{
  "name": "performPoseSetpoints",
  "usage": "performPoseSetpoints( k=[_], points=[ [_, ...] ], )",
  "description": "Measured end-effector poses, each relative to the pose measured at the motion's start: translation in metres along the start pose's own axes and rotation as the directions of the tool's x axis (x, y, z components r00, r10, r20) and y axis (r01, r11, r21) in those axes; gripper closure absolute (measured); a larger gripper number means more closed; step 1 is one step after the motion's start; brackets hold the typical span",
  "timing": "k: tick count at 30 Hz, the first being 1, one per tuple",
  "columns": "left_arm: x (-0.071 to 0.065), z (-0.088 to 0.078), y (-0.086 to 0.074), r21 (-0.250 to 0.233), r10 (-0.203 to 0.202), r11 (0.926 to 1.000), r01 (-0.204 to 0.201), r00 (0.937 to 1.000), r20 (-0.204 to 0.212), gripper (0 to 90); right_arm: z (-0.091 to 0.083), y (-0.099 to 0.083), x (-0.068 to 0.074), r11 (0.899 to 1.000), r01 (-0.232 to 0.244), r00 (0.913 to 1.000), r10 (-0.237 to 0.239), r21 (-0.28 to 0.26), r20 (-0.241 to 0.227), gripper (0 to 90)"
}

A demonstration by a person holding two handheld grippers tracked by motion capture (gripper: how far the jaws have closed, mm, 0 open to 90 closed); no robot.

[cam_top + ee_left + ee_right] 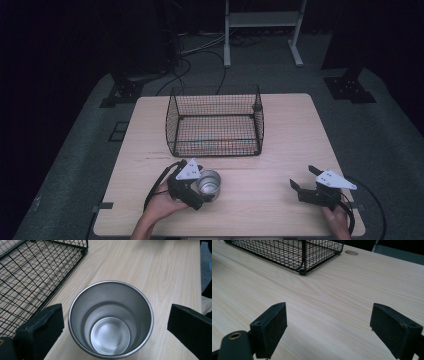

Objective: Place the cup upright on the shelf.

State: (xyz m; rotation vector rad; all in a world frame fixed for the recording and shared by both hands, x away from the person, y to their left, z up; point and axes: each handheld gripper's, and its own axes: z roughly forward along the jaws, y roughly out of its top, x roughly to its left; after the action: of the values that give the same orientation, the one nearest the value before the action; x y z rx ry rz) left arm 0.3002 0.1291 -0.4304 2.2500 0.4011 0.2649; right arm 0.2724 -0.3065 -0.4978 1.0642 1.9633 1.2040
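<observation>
1. While I keep both tools low over the desk, item one is the steel tumbler: a plain brushed-metal cup, upright, mouth open to the top, standing on the near-left part of the wooden top, just in front of the wire basket. From the left gripper view I look straight down into it and see its round base.

2. Left gripper: held in my left hand, set around the tumbler. Its fingers are spread, one on each side of the cup; the one toward the basket sits very near the rim, and I cannot tell whether it touches; the other stands clearly apart from it. The cup is not clamped.

3. Right gripper: held in my right hand at the near-right part of the desk, well apart from the tumbler. Its fingers are wide apart with bare wood between them, holding nothing.

4. Wire basket: black mesh, rectangular, open at the top, standing at the middle of the desk beyond the tumbler. I see nothing in it through the mesh. One corner shows in the left gripper view, near the cup.

5. Desk: light wood grain, with a small round hole in its top, seen beyond the basket corner in the right gripper view.

6. Surroundings: grey floor around the desk, cables beyond it.
</observation>
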Motion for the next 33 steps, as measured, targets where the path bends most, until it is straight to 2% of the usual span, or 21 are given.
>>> performPoseSetpoints(
  k=[12, 24, 29, 33],
  points=[
    [0.005, 0.013, -0.002, 0.061, -0.003, 0.9981, 0.003, 1.0000, 0.005, 0.0, 0.000, 0.000, 0.000, 1.000, 0.002, 1.0000, -0.002, 0.000, -0.001, 13.4],
    [0.007, 0.026, -0.004, 0.116, -0.007, 0.9932, 0.006, 0.9999, 0.013, 0.4, 0.000, 0.000, 0.000, 1.000, 0.004, 1.0000, -0.004, -0.001, -0.002, 13.4],
    [0.008, 0.024, -0.004, 0.106, 0.006, 0.9943, -0.010, 0.9995, 0.031, 11.4, 0.000, 0.000, 0.000, 1.000, 0.004, 1.0000, -0.004, -0.001, -0.001, 13.4],
    [0.008, 0.023, -0.005, 0.108, 0.003, 0.9942, -0.007, 0.9994, 0.035, 14.9, 0.000, 0.000, 0.000, 1.000, 0.006, 1.0000, -0.006, -0.003, -0.002, 13.4]
  ],
)
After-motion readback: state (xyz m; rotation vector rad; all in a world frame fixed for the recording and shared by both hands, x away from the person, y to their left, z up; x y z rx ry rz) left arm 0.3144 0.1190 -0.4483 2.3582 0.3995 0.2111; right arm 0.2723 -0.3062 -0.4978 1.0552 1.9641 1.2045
